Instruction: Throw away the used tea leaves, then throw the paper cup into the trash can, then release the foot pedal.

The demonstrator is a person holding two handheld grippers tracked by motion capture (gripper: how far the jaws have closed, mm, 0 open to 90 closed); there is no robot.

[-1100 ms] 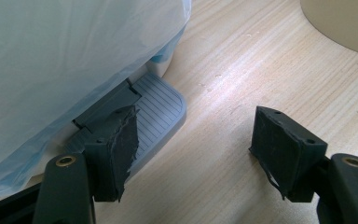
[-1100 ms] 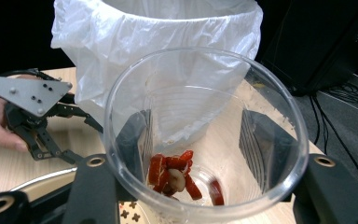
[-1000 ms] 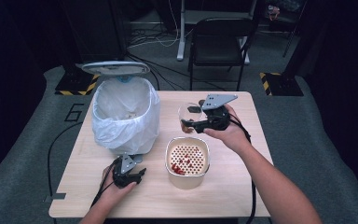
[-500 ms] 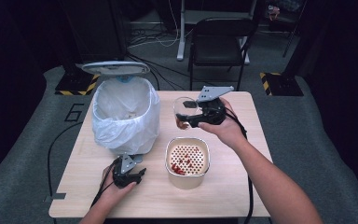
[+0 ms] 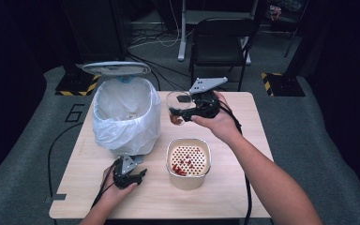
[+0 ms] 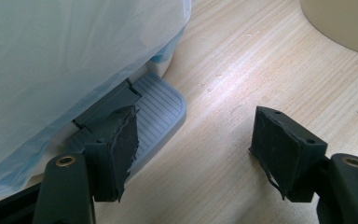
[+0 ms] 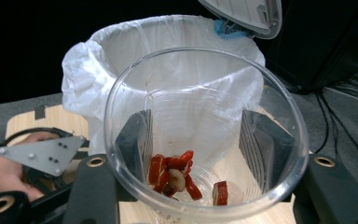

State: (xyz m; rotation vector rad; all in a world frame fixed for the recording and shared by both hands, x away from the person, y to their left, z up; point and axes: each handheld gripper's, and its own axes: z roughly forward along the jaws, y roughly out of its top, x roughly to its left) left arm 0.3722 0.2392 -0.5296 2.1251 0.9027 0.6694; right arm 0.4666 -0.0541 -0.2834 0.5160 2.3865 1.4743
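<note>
High view: I'm holding my right claw (image 5: pixel 180 111) clamped on the clear cup (image 5: pixel 176 108) at frame centre, lifted above the surface (image 5: pixel 234 187) beside the bin (image 5: pixel 126 115). Left gripper view: my left claw (image 6: pixel 193 149) is gaping, empty. Right gripper view: red pieces (image 7: pixel 175 175) are sitting in the cup's bottom.

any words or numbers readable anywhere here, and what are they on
"6": a large dark numeral on the grey carpet floor, left of the light wooden table, in the high view.
No print is readable on the white-bagged pedal bin, the clear plastic cup or the beige strainer pot.
</note>
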